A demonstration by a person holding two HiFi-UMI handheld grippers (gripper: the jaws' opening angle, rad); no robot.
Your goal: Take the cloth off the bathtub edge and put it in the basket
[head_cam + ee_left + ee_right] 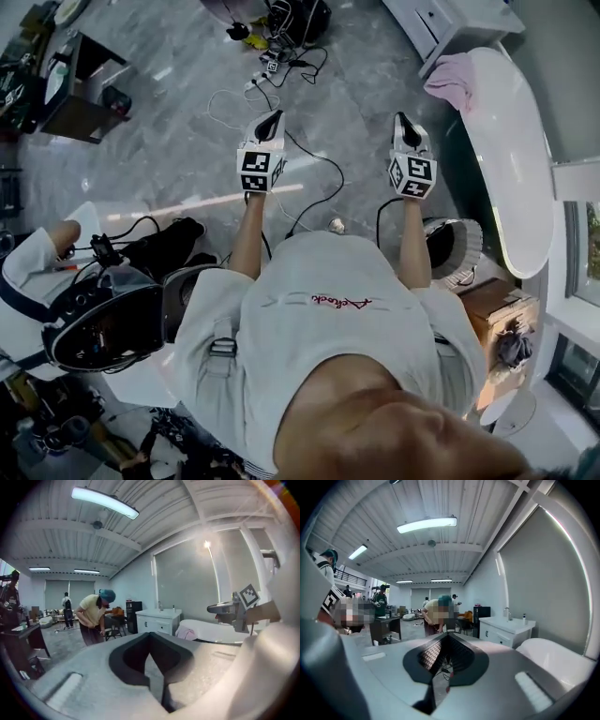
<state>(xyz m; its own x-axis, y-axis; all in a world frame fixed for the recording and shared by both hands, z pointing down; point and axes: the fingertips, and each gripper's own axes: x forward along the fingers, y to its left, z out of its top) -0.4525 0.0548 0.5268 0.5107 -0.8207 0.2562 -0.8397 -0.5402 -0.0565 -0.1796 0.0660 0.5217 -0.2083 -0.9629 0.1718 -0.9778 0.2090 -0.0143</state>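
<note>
Jaws pressed together, empty, on left gripper [273, 116] and right gripper [402, 119]; pink cloth [451, 81] draped on bathtub [514, 150] edge, ahead-right of right jaws.

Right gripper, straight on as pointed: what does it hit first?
Nothing near. The shut right gripper points over open floor, passing left of the white vanity and bathtub. A bent-over person in a teal cap stands far ahead; depth unclear.
</note>
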